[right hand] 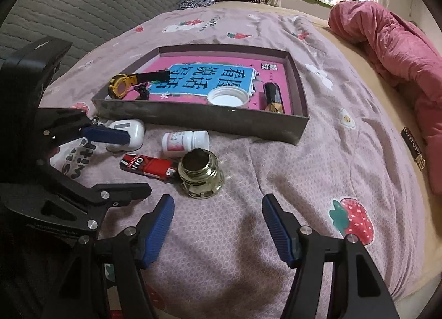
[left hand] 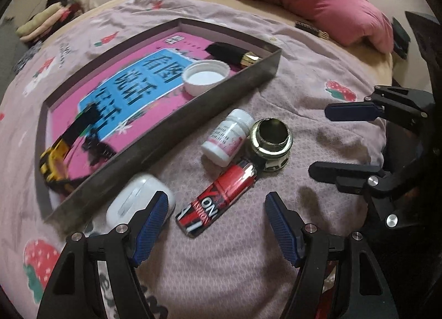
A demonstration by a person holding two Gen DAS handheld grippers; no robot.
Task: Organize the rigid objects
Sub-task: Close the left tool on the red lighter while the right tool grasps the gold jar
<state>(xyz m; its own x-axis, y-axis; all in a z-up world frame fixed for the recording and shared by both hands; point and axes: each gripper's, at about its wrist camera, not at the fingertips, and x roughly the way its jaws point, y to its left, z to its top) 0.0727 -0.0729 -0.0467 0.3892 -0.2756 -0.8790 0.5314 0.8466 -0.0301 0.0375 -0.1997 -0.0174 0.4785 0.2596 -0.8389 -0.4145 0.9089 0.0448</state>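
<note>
Four things are already lying in the tray (right hand: 165, 118): a yellow watch (right hand: 121, 87), a white cap (right hand: 228, 97), a faceted black-and-gold tube (right hand: 273, 98) and a small dark piece (right hand: 141, 90) too blurred to name. Four are still waiting on the bedspread (right hand: 317, 169), just beside the tray's near wall: a white earbud case (left hand: 138, 204), a white pill bottle (left hand: 228, 136), a red tube (left hand: 218, 197) and a glass jar (left hand: 272, 145). By my judgement the sorting is sitting about half done.

The left gripper (left hand: 216, 229) is hanging with jaws spread and empty, near the red tube and case. The right gripper (right hand: 218, 229) is also gaping wide, holding nothing, near the jar.

The tray is looking like stiff card, shallow and rectangular, lined with a glossy pink print. The case is smooth and rounded; the jar is squat, ribbed and shiny; the bedspread is soft and wrinkling
</note>
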